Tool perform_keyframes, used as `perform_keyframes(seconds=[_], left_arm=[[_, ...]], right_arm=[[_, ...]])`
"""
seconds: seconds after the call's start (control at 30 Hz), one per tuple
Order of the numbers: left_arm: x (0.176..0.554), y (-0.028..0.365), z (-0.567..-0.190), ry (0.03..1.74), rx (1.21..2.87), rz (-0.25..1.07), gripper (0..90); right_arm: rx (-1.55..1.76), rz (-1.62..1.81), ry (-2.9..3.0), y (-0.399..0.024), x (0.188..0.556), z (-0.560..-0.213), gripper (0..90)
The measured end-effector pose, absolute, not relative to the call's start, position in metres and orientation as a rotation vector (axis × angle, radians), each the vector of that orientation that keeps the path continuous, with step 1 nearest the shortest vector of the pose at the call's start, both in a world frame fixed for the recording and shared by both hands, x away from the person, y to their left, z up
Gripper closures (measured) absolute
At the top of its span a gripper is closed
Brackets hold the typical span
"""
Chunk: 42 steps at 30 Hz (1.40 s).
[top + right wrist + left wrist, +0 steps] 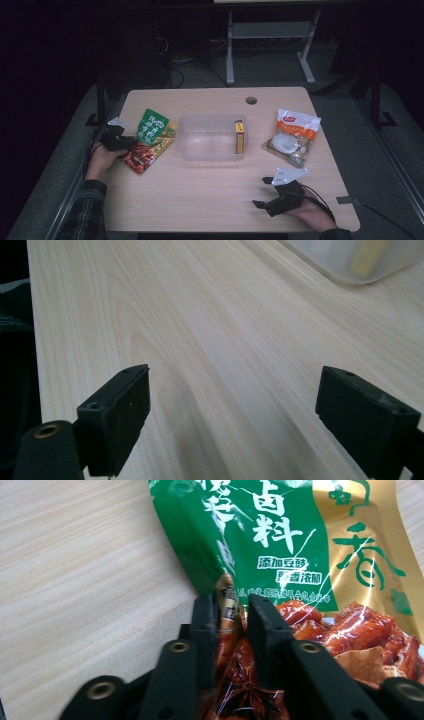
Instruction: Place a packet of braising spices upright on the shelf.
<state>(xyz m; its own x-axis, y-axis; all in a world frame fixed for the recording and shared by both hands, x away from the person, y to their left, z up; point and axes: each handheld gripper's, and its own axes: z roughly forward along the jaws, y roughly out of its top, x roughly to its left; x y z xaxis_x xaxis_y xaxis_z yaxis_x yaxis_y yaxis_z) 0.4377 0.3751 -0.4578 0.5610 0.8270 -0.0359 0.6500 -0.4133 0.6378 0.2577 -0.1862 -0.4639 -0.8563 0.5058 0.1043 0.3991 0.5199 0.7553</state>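
Observation:
A green and red snack bag (152, 140) lies on the wooden table (200, 190) at the left, beside a clear plastic tub (200, 119). My left gripper (125, 144) comes at it from the left. In the left gripper view the two black jaws (232, 605) pinch the bag (300, 545) near its edge, and the foil puckers between the pads. My right gripper (260, 191) rests low over the table's near right part. Its jaws (232, 395) stand wide open over bare wood, with nothing between them.
A yellow box (239, 136) stands on edge inside the tub at its right end. A white and orange bag (292, 135) lies right of the tub. A round cable hole (251, 100) is near the far edge. The tub's corner (350, 260) shows in the right gripper view.

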Motion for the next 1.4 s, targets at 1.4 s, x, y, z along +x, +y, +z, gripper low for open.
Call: perform_keyframes(seconds=[1.4], left_arm=[[0.395, 0.403, -0.395, 1.158, 1.905, 0.280, 90.0]], right_arm=[[0.768, 1.263, 2.618, -0.187, 0.258, -0.462, 13.7]])
